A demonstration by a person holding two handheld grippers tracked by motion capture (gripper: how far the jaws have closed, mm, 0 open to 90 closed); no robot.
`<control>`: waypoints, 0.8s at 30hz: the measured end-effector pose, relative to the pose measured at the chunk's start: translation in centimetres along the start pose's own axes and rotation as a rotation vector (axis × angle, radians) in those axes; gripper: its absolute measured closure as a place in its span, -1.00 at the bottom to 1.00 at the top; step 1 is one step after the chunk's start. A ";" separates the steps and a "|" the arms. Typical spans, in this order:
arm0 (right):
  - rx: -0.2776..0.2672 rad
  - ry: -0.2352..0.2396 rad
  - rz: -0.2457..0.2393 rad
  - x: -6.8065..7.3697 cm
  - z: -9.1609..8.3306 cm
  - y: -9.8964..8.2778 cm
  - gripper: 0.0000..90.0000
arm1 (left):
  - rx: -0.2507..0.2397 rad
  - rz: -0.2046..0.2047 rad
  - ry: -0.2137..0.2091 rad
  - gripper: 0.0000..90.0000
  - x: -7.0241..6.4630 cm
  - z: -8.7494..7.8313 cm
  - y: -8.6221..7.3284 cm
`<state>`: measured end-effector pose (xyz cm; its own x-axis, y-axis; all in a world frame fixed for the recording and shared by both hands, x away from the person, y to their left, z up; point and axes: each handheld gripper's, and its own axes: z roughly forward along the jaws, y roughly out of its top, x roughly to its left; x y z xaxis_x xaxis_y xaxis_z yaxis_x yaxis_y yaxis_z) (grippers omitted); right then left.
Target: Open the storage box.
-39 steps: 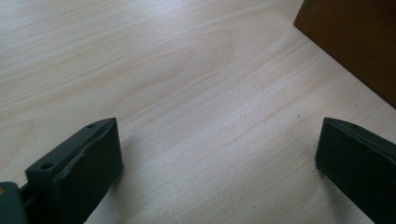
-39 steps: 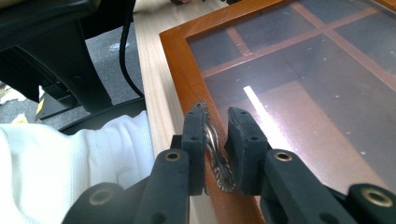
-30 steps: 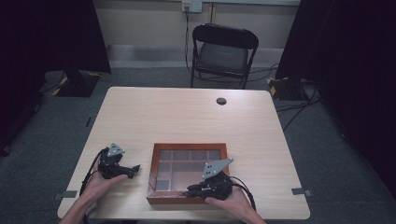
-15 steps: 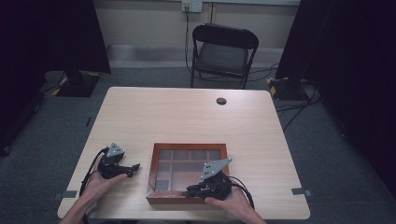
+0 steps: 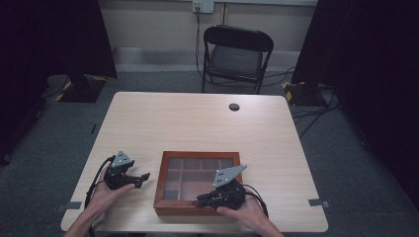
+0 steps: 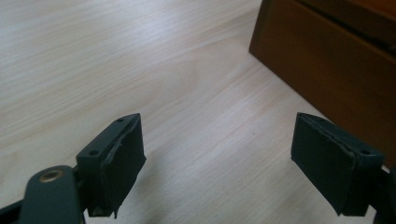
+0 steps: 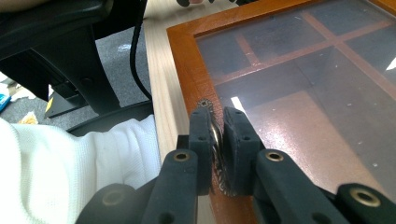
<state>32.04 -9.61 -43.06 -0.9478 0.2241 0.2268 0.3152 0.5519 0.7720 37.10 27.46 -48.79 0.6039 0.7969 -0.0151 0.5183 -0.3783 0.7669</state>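
A brown wooden box point(image 5: 159, 183) with a glass lid over several compartments lies near the table's front edge. My right gripper point(image 5: 200, 200) rests on its front rim, shut on a small brass clasp point(image 7: 215, 140) at the lid's wooden edge point(image 7: 187, 60). To the left of the box my left gripper point(image 5: 143, 177) is held low over the table, pointing at the box's side wall point(image 6: 327, 60). In the left gripper view that gripper point(image 6: 217, 158) is open; its jaws have just been closing a little, with nothing but bare tabletop between them.
The light wooden table point(image 5: 197, 123) has a round black cable port point(image 5: 234, 106) near its far edge. A black folding chair point(image 5: 237, 54) stands behind the table. A white sleeve point(image 7: 70, 158) lies close beside the right gripper.
Both hands and the box keep their places. The left gripper's jaws stand slightly narrower than a second ago.
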 end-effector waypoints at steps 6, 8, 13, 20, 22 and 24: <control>0.006 0.000 -0.003 0.0 -0.3 0.4 0.84 | -0.064 -0.003 -0.044 -0.63 -0.6 -0.9 0.4; 0.006 0.002 0.002 -0.1 -0.4 0.5 0.84 | -0.082 -0.001 -0.059 -0.63 -0.7 -1.1 0.5; 0.017 0.010 -0.004 -0.2 -0.8 1.0 0.84 | -0.104 -0.008 -0.094 -0.63 -1.1 -1.4 0.7; 0.017 0.022 0.005 -0.4 -1.1 1.5 0.84 | -0.120 0.008 -0.123 -0.63 -1.7 -1.6 0.9; 0.015 0.023 0.001 -0.4 -1.4 1.9 0.84 | -0.132 0.010 -0.127 -0.63 -1.9 -1.7 1.0; 0.009 0.025 0.001 -0.5 -1.6 2.3 0.84 | -0.138 0.007 -0.134 -0.63 -2.0 -1.8 1.1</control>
<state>33.13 -9.77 -40.42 -0.9484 0.2045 0.2424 0.3164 0.5593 0.7662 35.34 26.27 -46.71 0.6868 0.7215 -0.0876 0.4318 -0.3081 0.8477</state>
